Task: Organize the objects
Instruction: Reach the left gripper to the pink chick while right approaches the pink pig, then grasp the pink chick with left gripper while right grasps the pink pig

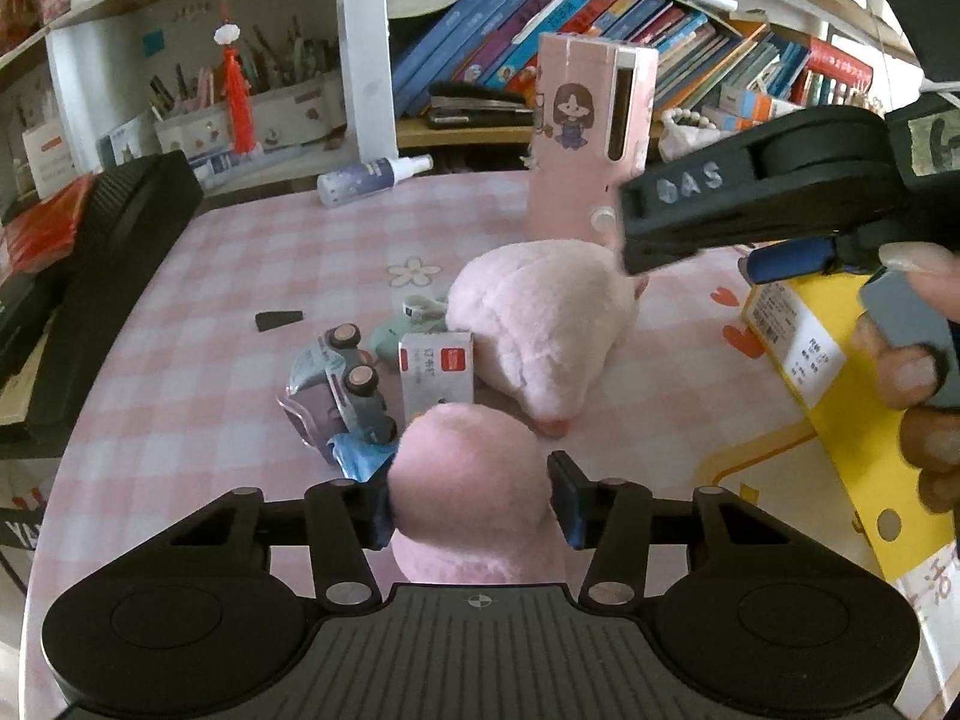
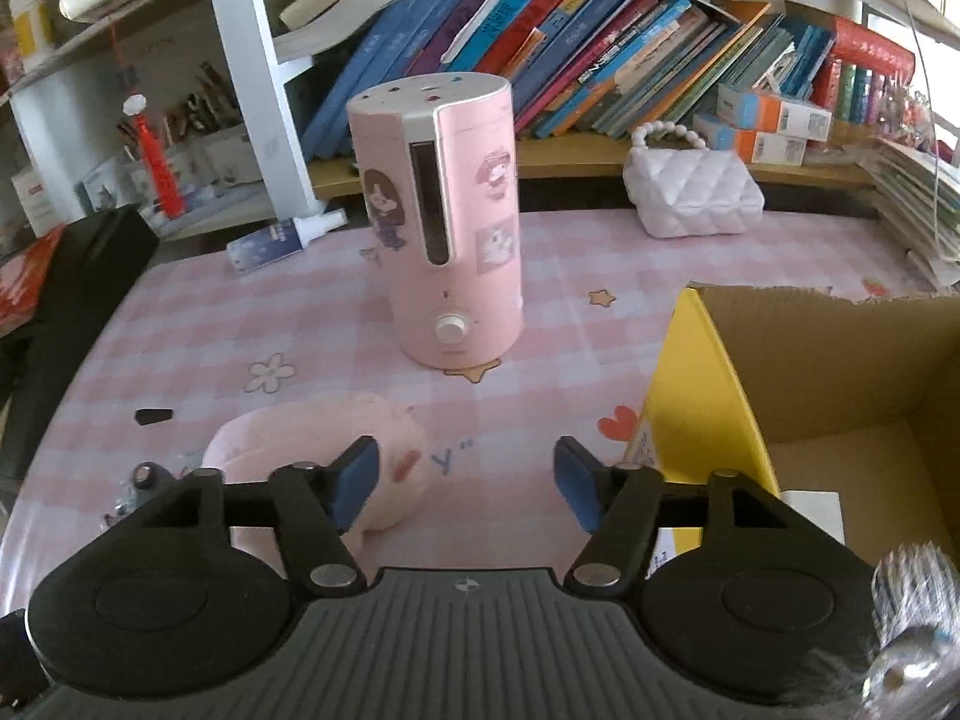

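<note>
My left gripper is shut on a round pink plush part low in the left wrist view, its blue pads pressing both sides. Behind it lies the larger pink plush body, with a toy car and a small white and red box to its left. A black finger of the right gripper reaches in from the right, above the plush, with a hand behind it. In the right wrist view my right gripper is open and empty over the pink plush. An open yellow cardboard box stands to its right.
A tall pink humidifier stands mid-table on the pink checked cloth. A spray bottle lies behind it, and a white quilted purse sits at the back right. A black case borders the left edge. Bookshelves line the back.
</note>
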Available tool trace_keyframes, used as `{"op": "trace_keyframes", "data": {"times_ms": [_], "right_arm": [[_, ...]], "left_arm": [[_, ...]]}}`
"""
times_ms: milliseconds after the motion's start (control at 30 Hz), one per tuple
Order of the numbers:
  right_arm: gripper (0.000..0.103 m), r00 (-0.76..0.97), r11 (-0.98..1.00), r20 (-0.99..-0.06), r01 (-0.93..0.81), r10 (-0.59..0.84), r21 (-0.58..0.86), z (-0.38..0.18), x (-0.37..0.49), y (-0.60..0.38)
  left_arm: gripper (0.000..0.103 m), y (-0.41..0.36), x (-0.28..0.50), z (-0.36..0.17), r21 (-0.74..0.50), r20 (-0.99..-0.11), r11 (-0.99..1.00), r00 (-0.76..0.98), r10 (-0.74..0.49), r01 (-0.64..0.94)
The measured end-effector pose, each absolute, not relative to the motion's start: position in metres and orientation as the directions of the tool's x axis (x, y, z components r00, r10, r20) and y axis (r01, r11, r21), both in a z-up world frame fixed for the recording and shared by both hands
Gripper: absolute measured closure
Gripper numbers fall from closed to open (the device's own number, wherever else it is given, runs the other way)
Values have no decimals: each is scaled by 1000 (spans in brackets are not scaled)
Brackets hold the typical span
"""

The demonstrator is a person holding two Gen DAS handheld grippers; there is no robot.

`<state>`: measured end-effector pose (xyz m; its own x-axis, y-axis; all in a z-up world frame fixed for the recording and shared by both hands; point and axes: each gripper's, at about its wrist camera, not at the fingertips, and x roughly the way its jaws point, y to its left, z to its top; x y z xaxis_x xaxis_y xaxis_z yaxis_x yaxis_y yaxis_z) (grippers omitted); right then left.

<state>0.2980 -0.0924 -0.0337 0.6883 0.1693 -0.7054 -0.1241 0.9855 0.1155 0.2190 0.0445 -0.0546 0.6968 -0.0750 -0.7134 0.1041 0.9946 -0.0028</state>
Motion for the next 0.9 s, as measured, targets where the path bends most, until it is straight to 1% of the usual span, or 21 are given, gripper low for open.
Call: {"op": "trace_keyframes", "data": {"times_ms": [33,100,133,167,200,233,267,300,467,533,567,633,667,733,767,800,833,900], "right_arm": [[18,686,981,-702,-139,194,135,-32,298,-92],[16,672,960,-686,-182,279,211,-31,297,-89],[13,661,951,-684,-190,308,244,-30,297,-88],[12,648,938,-681,-191,341,289,-30,299,-87],[8,637,928,-679,-187,364,323,-31,300,-85],[6,628,920,-680,-175,380,352,-32,303,-83],[5,617,913,-684,-155,388,378,-34,306,-80],[4,604,907,-693,-128,393,402,-38,311,-79],[4,497,886,-770,6,401,464,-68,335,-70],[3,471,854,-767,52,436,518,-80,340,-71],[7,491,849,-756,58,433,525,-80,339,-71],[20,491,844,-745,39,450,535,-80,339,-71],[22,492,843,-744,37,452,537,-79,338,-72],[30,493,846,-744,28,451,532,-75,335,-74],[31,496,854,-747,20,442,519,-72,333,-75],[31,504,866,-749,7,429,501,-68,329,-76],[31,518,872,-742,-14,425,489,-62,324,-78],[31,566,885,-705,-99,427,455,-45,309,-81]], "left_arm": [[56,46,217,-52,-6,-708,995,702,-77,104],[57,51,210,-45,-26,-690,994,718,-94,105],[57,55,205,-41,-44,-683,994,723,-104,102],[59,59,200,-38,-59,-677,994,727,-110,96],[66,64,195,-35,-70,-673,993,731,-114,90],[71,67,192,-33,-82,-671,993,732,-117,84],[91,71,188,-31,-95,-672,993,731,-120,76],[95,75,185,-30,-106,-677,992,726,-120,66],[95,84,183,-38,-85,-723,995,685,-91,43],[95,84,180,-41,-84,-727,995,680,-93,46],[94,84,179,-41,-84,-727,995,680,-95,49],[93,83,177,-40,-78,-722,996,686,-93,53],[91,83,175,-40,-73,-717,996,691,-91,55],[90,82,175,-39,-71,-713,995,695,-95,63],[84,82,174,-39,-72,-711,995,697,-95,62],[75,82,174,-38,-71,-708,996,701,-92,60],[71,81,172,-37,-66,-702,996,707,-88,57],[46,81,169,-36,-60,-691,997,719,-72,43]]}}
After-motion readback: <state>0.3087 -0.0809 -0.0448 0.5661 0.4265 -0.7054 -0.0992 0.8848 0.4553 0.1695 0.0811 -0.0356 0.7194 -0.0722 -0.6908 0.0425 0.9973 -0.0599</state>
